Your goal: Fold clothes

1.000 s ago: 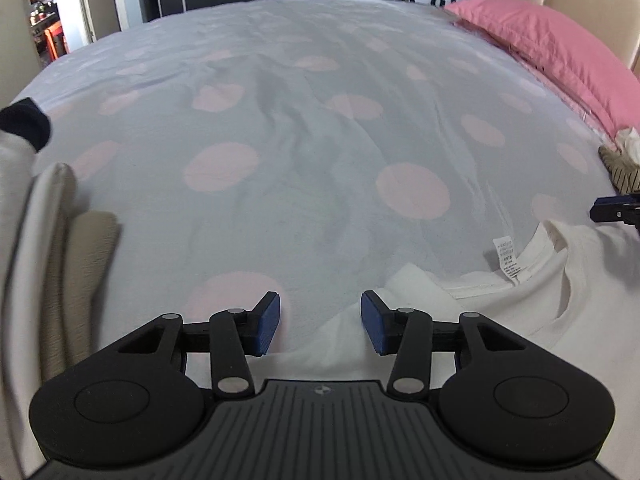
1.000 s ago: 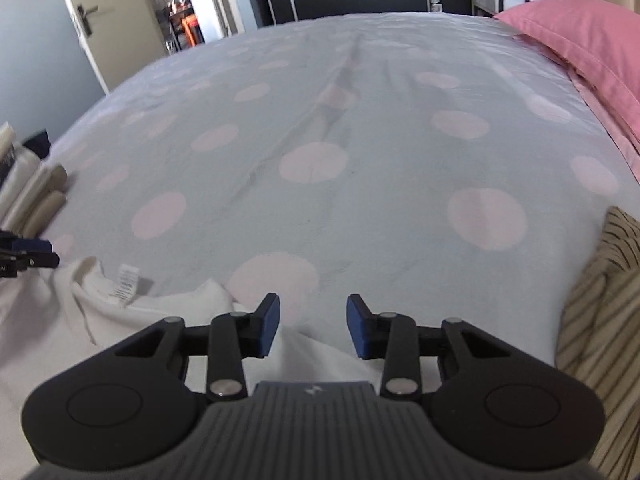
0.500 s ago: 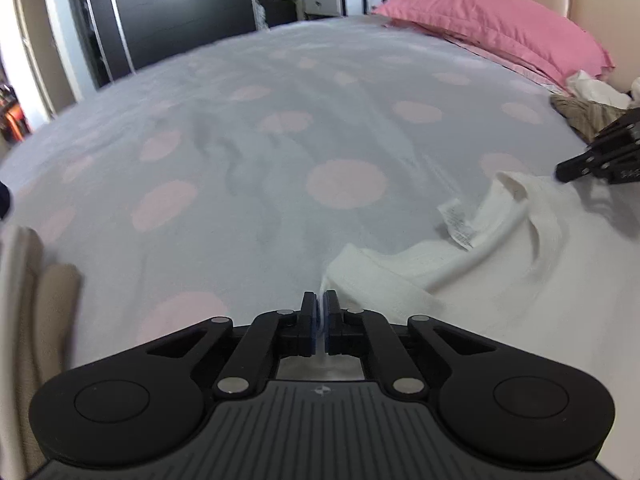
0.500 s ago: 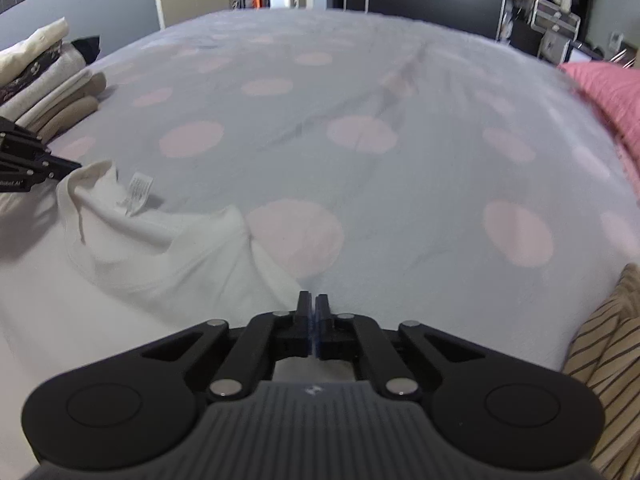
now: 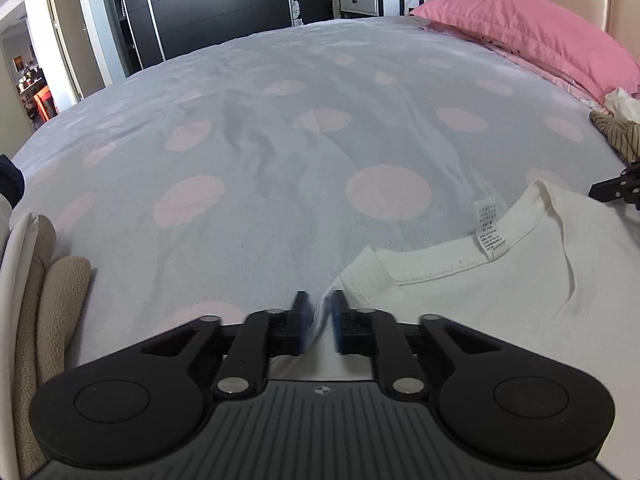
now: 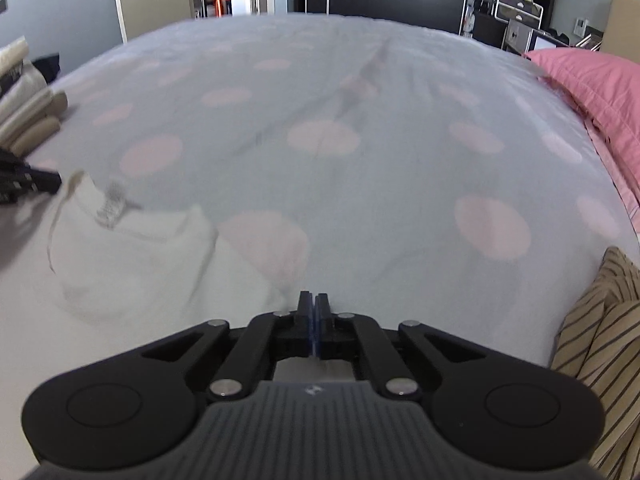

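A white T-shirt (image 5: pixel 480 284) lies on the polka-dot bed, collar and label facing up. My left gripper (image 5: pixel 319 312) has its jaws slightly parted, blurred, with the shirt's shoulder edge between the pads. My right gripper (image 6: pixel 313 310) is shut on the shirt's other shoulder; the shirt (image 6: pixel 132 264) spreads to its left. The right gripper's tip shows at the right edge of the left wrist view (image 5: pixel 612 188); the left gripper shows at the left edge of the right wrist view (image 6: pixel 28 180).
A stack of folded clothes (image 5: pixel 44 304) lies at the left bed edge, also in the right wrist view (image 6: pixel 28 112). A striped beige garment (image 6: pixel 600 356) lies at the right. A pink pillow (image 5: pixel 532 40) sits at the headboard. The grey spotted sheet (image 5: pixel 280 160) stretches ahead.
Both grippers closed on the shirt's shoulders from open a second ago. Since half a second ago the left jaws have parted slightly; the shirt's collar lies flatter.
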Available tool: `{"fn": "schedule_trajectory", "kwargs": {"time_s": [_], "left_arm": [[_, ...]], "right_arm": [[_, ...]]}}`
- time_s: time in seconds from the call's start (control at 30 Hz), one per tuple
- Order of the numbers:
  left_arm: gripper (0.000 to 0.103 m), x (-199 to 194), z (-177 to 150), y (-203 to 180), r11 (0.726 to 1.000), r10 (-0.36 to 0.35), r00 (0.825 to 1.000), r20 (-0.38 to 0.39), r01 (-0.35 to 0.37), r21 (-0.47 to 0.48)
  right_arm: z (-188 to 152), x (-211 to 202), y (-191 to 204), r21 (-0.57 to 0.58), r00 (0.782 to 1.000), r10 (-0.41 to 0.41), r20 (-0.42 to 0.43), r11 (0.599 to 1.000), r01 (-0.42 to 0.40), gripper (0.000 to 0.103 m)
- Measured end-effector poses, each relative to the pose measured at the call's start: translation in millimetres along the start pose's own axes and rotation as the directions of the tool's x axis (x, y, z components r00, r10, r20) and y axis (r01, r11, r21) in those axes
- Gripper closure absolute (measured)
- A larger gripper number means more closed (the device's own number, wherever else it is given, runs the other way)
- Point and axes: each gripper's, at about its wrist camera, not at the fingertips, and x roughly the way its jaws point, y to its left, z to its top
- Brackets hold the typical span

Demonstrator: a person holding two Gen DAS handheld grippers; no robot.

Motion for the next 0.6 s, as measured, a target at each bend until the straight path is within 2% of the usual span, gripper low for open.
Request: {"fn": "schedule_trajectory", "kwargs": {"time_s": [0.03,0.07,0.1,0.17,0.33,0.4,0.53,0.57,0.6], "left_arm": [[0.06,-5.5,-0.3,2.1,1.0,-0.002,1.0,0.009,0.002,-0.004],[0.056,-11.8,-1.0,4.1,1.0,-0.004,1.0,0.02,0.004,-0.009],[0.056,-19.7,-2.6,5.6,1.0,-0.007,0.999,0.033,0.008,-0.016],[0.056,-35.6,-6.2,8.3,0.999,-0.015,0.998,0.058,0.016,-0.031],[0.056,-81.2,-22.9,3.0,0.997,-0.033,0.995,0.09,0.039,-0.065],[0.057,-104.9,-30.0,-4.4,0.998,-0.021,0.996,0.086,0.026,-0.058],[0.057,-160.3,-48.8,-9.7,0.988,-0.02,0.998,0.06,0.029,-0.152],[0.057,-174.3,-53.6,-11.6,0.985,-0.018,0.998,0.054,0.027,-0.169],[0.057,-188.6,-58.9,-14.6,0.985,-0.01,0.999,0.048,0.018,-0.171]], "right_arm": [[-0.2,-1.3,-1.5,0.016,1.0,0.0,0.003,1.0,0.0,0.1],[0.7,-3.4,-3.9,0.042,1.0,-0.001,0.002,0.999,0.001,0.093],[1.5,-7.4,-5.7,0.064,1.0,-0.003,0.004,0.998,0.003,0.081],[2.4,-19.1,-8.0,0.091,1.0,-0.007,0.02,0.996,0.005,0.07],[-5.3,-72.7,-19.3,0.154,0.998,-0.05,0.043,0.987,0.043,0.07],[-12.5,-108.9,-28.1,0.196,0.994,-0.096,0.058,0.977,0.083,0.07],[-37.8,-196.9,-47.7,0.308,0.979,-0.189,0.075,0.938,0.158,0.068],[-46.2,-219.6,-52.0,0.326,0.976,-0.207,0.063,0.929,0.176,0.067],[-54.7,-242.3,-56.4,0.342,0.973,-0.225,0.051,0.919,0.195,0.061]]}}
